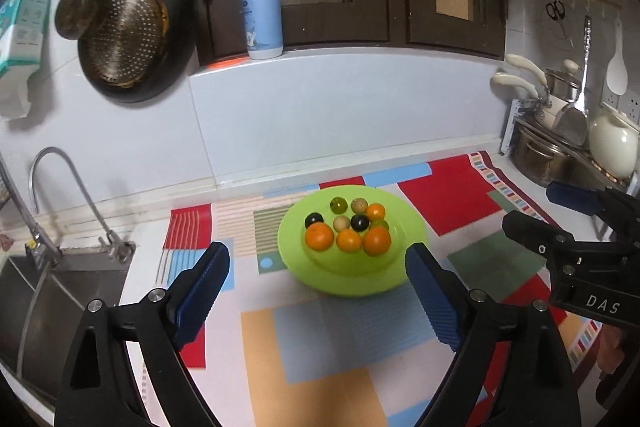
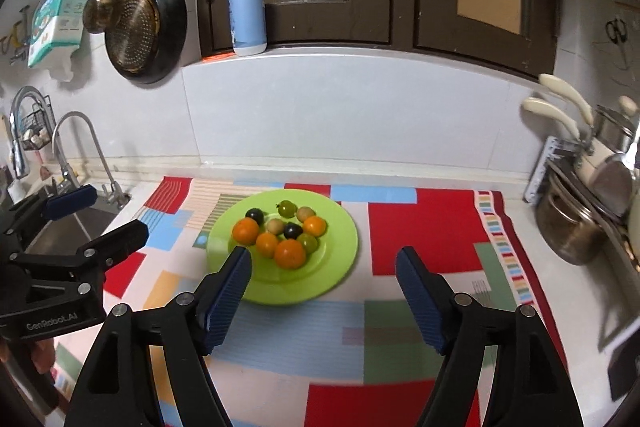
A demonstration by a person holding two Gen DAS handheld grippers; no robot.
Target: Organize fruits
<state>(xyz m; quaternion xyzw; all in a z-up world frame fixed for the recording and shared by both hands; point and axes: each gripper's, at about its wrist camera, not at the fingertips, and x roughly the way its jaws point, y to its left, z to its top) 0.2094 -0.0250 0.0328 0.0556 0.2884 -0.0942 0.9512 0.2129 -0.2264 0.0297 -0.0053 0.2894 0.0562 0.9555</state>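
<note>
A lime-green plate [image 1: 404, 227] is seen on the patterned mat [image 2: 420, 227] of the worktop, and on its middle small fruits are gathered close together: four oranges [image 1: 319, 236], two dark plums [image 1: 314, 219] and some pale green ones. The left hand-held gripper [image 1: 318, 275] and the right hand-held gripper [image 2: 324, 275] are both held apart above the mat, near the plate, and nothing is kept between their blue pads [image 2: 228, 301].
</note>
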